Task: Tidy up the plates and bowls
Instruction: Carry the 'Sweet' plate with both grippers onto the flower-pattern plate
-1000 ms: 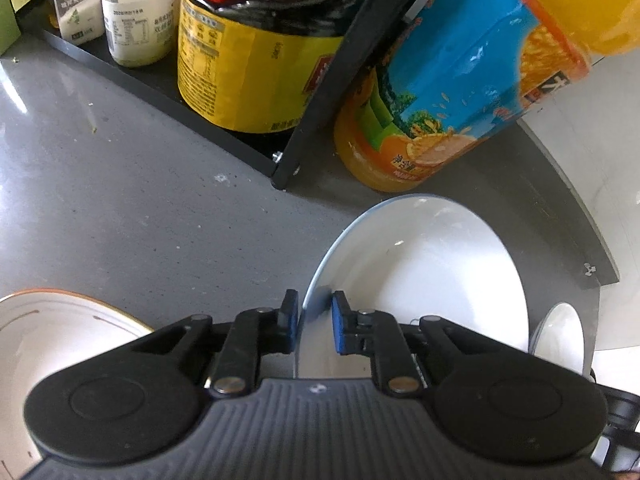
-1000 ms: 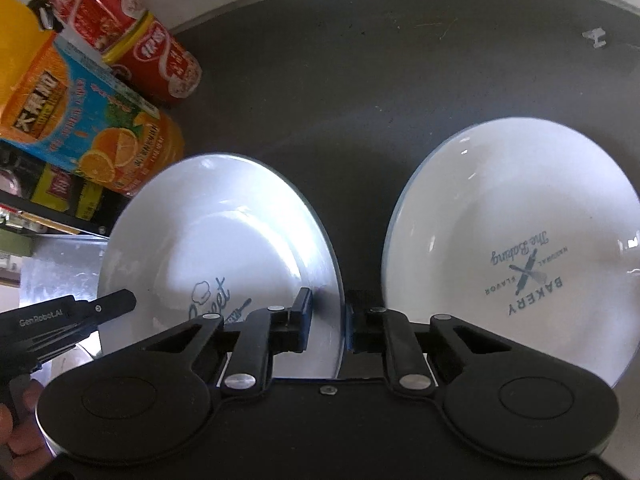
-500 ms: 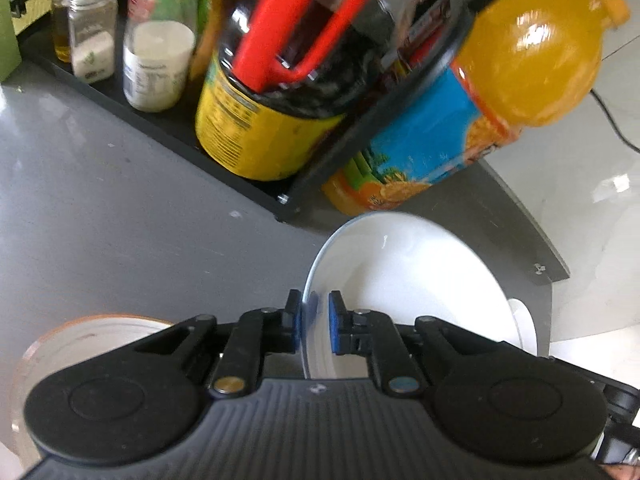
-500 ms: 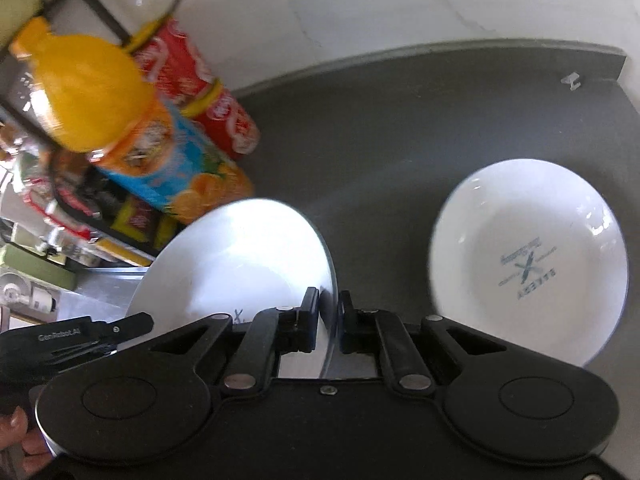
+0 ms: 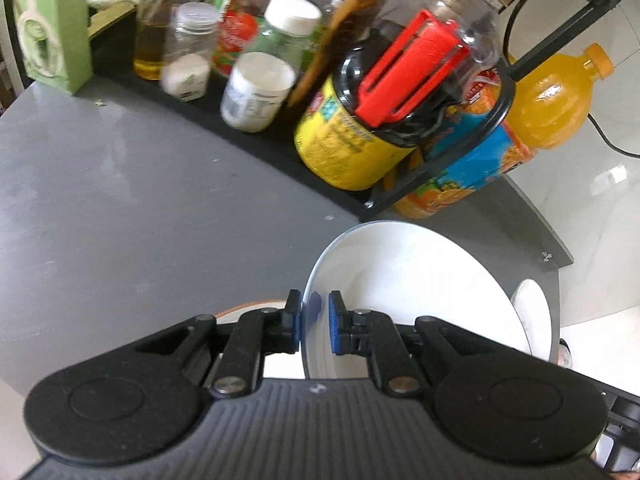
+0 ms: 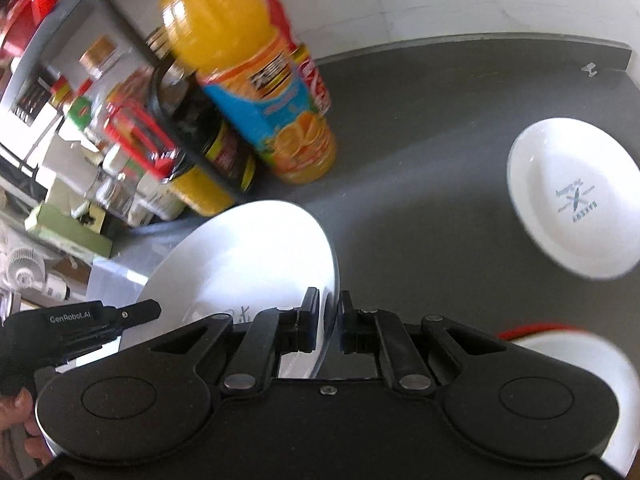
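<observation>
A white plate [image 5: 404,280] hangs tilted above the grey counter [image 5: 120,208], held from both sides. My left gripper [image 5: 314,320] is shut on its left rim. My right gripper [image 6: 329,320] is shut on the opposite rim of the same plate [image 6: 248,256]. A second white plate with a "BAKERY" print [image 6: 576,200] lies flat on the counter at the right, and shows as a sliver [image 5: 534,320] in the left wrist view. A red-rimmed white bowl [image 6: 580,356] sits below my right gripper. An orange-rimmed bowl [image 5: 256,306] peeks from under the left one.
A black wire rack [image 5: 400,196] crowded with jars, sauce bottles and a large dark bottle with a red handle [image 5: 400,80] lines the back. An orange juice bottle [image 6: 256,80] and red cola cans [image 6: 316,84] stand beside it. A green carton [image 5: 52,24] stands far left.
Both grippers have risen and drawn back with the plate between them. The counter, rack and the printed plate now look smaller and farther away, and bowls have come into view below.
</observation>
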A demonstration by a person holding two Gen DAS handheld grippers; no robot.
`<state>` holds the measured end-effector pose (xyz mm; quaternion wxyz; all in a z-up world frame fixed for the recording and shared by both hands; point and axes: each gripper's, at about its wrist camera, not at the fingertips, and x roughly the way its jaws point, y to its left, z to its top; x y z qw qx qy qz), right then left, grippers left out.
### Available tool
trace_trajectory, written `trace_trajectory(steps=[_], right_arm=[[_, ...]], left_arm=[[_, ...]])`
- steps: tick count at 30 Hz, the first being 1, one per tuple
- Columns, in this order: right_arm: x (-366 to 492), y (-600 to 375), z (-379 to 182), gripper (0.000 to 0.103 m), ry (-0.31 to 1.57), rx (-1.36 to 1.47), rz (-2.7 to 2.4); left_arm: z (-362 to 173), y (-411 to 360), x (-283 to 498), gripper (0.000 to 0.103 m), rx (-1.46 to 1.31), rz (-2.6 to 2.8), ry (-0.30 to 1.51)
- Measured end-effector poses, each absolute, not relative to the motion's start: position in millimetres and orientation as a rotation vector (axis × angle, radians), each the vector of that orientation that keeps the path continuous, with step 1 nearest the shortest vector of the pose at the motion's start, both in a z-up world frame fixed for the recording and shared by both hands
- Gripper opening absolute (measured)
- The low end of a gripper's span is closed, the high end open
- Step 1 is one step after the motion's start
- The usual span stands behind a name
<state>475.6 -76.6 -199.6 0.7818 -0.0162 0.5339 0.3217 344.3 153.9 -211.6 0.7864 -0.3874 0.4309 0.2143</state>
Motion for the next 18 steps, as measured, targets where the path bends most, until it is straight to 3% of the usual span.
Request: trace_trajectory(steps=[18], right_arm=[[409.3, -76.1, -225.4, 0.009, 1.190, -0.102, 0.696]], left_arm=[[-238.0, 141.7, 286.2, 0.012, -0.738, 0.483, 0.994]])
